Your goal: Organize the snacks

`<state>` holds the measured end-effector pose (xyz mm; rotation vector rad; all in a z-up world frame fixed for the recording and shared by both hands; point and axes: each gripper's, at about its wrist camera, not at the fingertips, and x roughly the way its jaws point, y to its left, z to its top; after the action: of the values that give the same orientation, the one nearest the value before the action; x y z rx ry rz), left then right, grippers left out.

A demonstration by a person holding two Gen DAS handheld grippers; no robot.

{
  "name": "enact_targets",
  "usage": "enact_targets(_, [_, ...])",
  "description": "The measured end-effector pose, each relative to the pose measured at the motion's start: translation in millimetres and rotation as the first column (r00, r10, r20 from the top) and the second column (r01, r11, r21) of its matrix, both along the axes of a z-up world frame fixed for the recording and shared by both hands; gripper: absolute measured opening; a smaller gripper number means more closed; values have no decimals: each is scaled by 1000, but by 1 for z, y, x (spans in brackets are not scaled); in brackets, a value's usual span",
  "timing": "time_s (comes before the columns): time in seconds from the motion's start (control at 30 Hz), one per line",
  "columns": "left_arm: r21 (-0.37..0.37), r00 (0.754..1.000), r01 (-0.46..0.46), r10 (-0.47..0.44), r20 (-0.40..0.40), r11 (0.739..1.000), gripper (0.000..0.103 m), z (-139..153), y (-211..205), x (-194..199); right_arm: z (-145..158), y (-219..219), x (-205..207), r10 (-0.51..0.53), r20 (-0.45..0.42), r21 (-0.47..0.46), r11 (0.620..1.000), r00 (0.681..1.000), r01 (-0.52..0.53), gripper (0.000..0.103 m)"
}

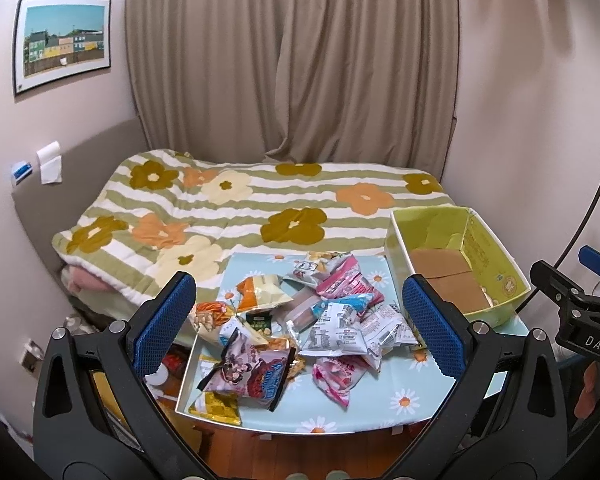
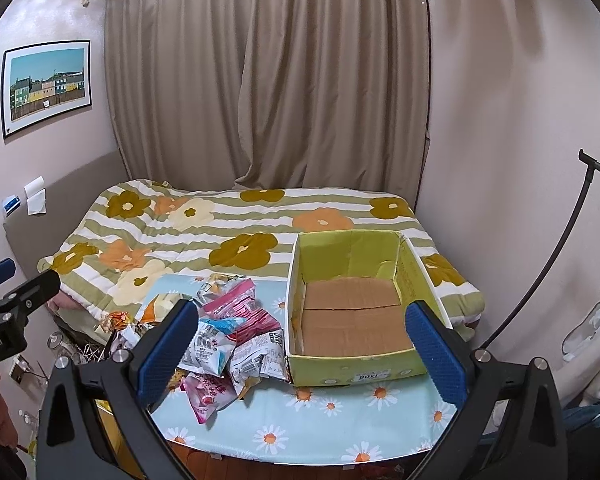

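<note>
Left wrist view: left hand-held gripper [image 1: 300, 328] spread wide, empty, above snack packets [image 1: 300, 320] piled on table [image 1: 412, 404].
Right wrist view: right hand-held gripper [image 2: 302, 350] released; green box [image 2: 352, 370] beside packets.

One box [image 2: 350, 372], open-topped, on one table [image 2: 340, 424]. One heap of snack packets [image 1: 300, 320], about a dozen, overlapping too much for an exact count. Two grippers, left [image 1: 300, 320] and right [image 2: 302, 344]. One bed [image 1: 260, 208], one picture [image 1: 62, 42].

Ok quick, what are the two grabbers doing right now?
Left gripper: open, holding nothing, above the snack pile.
Right gripper: open, holding nothing, facing the green box.
</note>
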<state>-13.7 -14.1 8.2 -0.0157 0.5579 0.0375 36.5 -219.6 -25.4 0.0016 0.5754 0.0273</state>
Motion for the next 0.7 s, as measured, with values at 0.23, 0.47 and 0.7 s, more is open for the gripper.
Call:
enact_targets(0.23, [2, 1000, 0, 0, -1, 1000, 103, 0, 1, -1, -2, 1, -2, 0, 0, 1, 1000, 1000, 0, 102])
enact_targets(0.47, [-1, 1000, 2, -2, -3, 1000, 103, -1, 1, -1, -4, 2, -2, 1, 2, 3, 1000, 1000, -1, 102])
enact_targets(0.7, [3, 1000, 6, -6, -9, 1000, 103, -2, 0, 3, -5, 4, 0, 2, 3, 7, 1000, 1000, -2, 102])
